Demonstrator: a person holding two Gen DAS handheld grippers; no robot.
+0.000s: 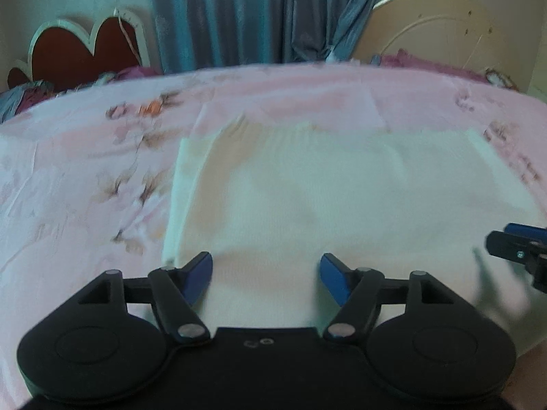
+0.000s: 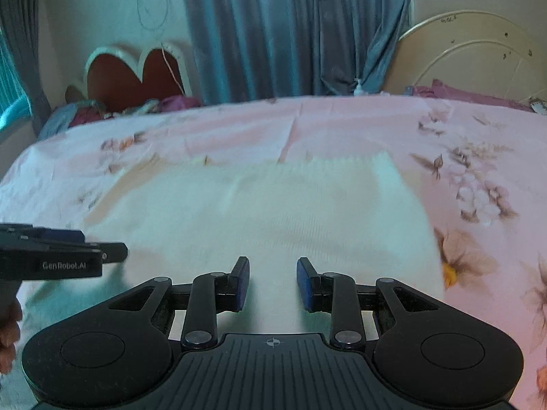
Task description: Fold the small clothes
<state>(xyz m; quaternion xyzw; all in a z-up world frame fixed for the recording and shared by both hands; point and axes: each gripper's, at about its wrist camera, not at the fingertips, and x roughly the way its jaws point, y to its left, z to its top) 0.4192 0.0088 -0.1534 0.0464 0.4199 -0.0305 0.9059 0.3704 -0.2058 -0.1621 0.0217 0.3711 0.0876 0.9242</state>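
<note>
A white knitted garment [image 1: 342, 198] lies flat on the pink floral bedsheet [image 1: 85, 177], with its left side folded over. My left gripper [image 1: 266, 275] hovers over the garment's near edge, open wide, with only cloth below the blue pads. In the right wrist view the same garment [image 2: 273, 212] fills the middle. My right gripper [image 2: 273, 273] is above its near edge, open with a narrower gap and nothing pinched. Each gripper shows in the other's view: the right gripper [image 1: 519, 253] at the right edge, the left gripper [image 2: 68, 249] at the left edge.
The bed's far edge meets blue curtains [image 2: 290, 34]. A red heart-shaped headboard [image 2: 133, 78] stands at the back left and a cream round headboard [image 2: 478, 58] at the back right. Crumpled purple bedding [image 2: 461, 95] lies beyond the sheet. A hand [image 2: 8, 335] shows at the left.
</note>
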